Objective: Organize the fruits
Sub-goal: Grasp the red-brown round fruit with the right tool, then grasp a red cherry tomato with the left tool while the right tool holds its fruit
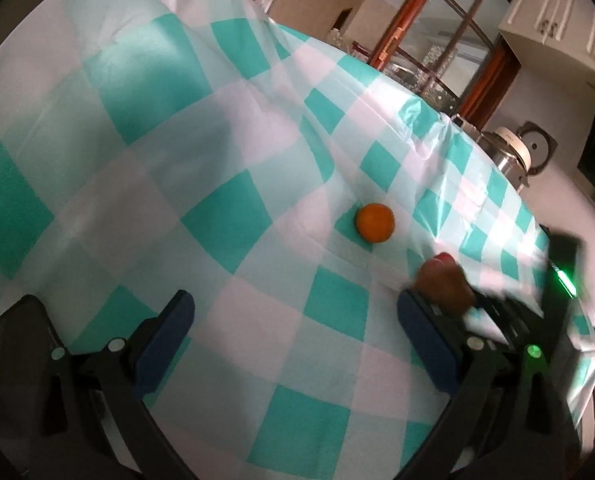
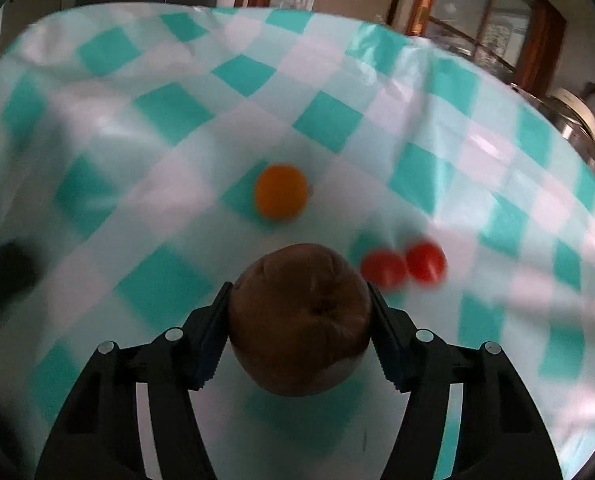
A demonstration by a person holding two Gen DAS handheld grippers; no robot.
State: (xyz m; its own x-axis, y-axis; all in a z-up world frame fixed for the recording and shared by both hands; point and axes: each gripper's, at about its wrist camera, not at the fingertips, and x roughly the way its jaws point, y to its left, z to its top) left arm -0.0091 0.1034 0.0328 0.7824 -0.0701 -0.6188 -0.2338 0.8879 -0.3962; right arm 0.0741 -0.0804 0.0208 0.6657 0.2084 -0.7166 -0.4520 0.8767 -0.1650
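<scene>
Right gripper (image 2: pixel 299 316): two black fingers with ribbed dark pads (image 2: pixel 211 344), pinching one brown fruit (image 2: pixel 299 324) from both sides. Brown fruit round, dull and slightly wrinkled, with a shallow dimple facing the camera; held just above the table, towards its near edge. Same fruit visible in the left wrist view (image 1: pixel 443 286), blurred, at the right.

Left gripper (image 1: pixel 295 334): two black fingers with smooth blue pads (image 1: pixel 165 340), spread wide, nothing between them, only tablecloth (image 1: pixel 137 160) beneath.

On the table, counted: one orange (image 2: pixel 281 198), two small red fruits (image 2: pixel 403 266), besides the one brown fruit in the grip. Orange a smooth, bright sphere, resting alone towards the middle of the table, well apart from the left gripper and a little beyond the brown fruit. Red fruits small, round and glossy, side by side and touching or nearly so, just right of the brown fruit; too blurred to identify.

Tablecloth thin and shiny, plastic-looking, in teal and white checks, creased and rippled, draped over the far edge.

Beyond the far right corner, one metal pot (image 1: pixel 505 152) with a pale lid.
</scene>
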